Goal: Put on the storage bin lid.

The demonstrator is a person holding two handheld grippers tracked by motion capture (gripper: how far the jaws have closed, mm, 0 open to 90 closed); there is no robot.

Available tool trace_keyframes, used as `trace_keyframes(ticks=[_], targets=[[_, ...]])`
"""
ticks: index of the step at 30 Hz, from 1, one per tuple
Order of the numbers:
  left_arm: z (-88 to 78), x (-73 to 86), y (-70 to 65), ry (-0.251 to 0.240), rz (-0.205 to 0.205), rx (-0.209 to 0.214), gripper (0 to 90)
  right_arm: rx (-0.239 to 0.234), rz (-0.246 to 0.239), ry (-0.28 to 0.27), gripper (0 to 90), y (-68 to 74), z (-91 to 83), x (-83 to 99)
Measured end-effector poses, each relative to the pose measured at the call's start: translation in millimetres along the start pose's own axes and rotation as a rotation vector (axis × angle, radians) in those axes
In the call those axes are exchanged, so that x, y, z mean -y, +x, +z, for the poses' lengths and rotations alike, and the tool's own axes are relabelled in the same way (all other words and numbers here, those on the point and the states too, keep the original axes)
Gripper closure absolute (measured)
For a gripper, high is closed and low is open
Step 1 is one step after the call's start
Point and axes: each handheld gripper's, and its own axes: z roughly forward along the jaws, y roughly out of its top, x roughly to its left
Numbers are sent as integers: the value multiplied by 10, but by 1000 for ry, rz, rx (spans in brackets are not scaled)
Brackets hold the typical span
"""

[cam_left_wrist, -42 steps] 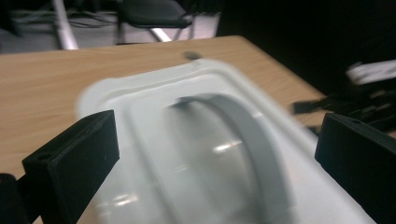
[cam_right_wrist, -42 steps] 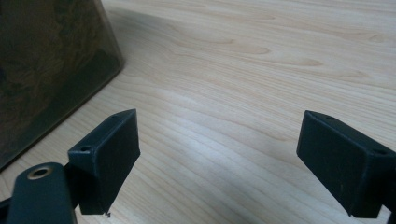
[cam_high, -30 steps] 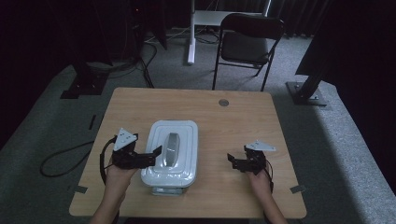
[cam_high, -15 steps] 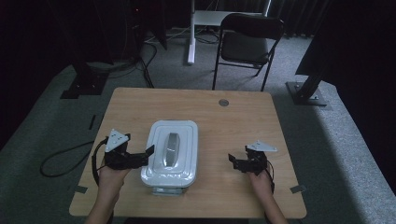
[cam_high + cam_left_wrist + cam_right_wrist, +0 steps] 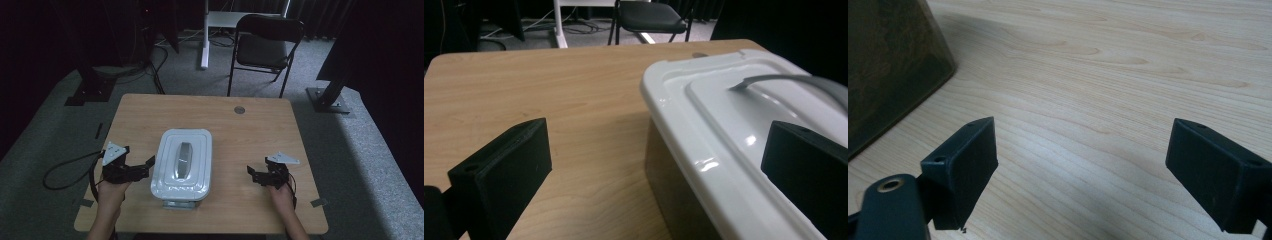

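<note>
A white lidded container (image 5: 182, 165) sits on the near half of a wooden table (image 5: 260, 125), its long side running away from the person, a grey handle (image 5: 183, 157) lying flat along the lid's middle. The left gripper (image 5: 142, 167) is drawn up just beside the box's left flank, jaws spread wide; in the left gripper view one jaw stands over bare tabletop and the other overlaps the lid's raised rim (image 5: 704, 150), a stance that looks set to take the lid by its edge rather than by the handle. Nothing is held. The right gripper (image 5: 254, 175) waits well apart on the other side, jaws likewise parted and empty over bare wood (its own view catches the container's dark side wall (image 5: 888, 65) off to one corner), probably kept back to steady or take the box from that side once needed.

Room is generous: the far half of the table lies bare apart from a small round cable port (image 5: 239, 109), and open wood lies on both sides of the box. The tight spot is the near edge, where the container's front end sits close to the table's lip, so any pull toward the person risks tipping it off.
</note>
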Motion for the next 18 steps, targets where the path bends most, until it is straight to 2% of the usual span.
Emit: trace_keyframes(ticks=[10, 14, 18], targets=[[45, 184, 145, 4, -31, -18, 6, 13, 2, 3, 124, -18, -9, 15], [65, 256, 190, 9, -30, -29, 6, 33, 16, 3, 124, -53, -35, 48], [90, 334, 237, 21, -32, -39, 6, 44, 8, -6, 124, -85, -78, 75]])
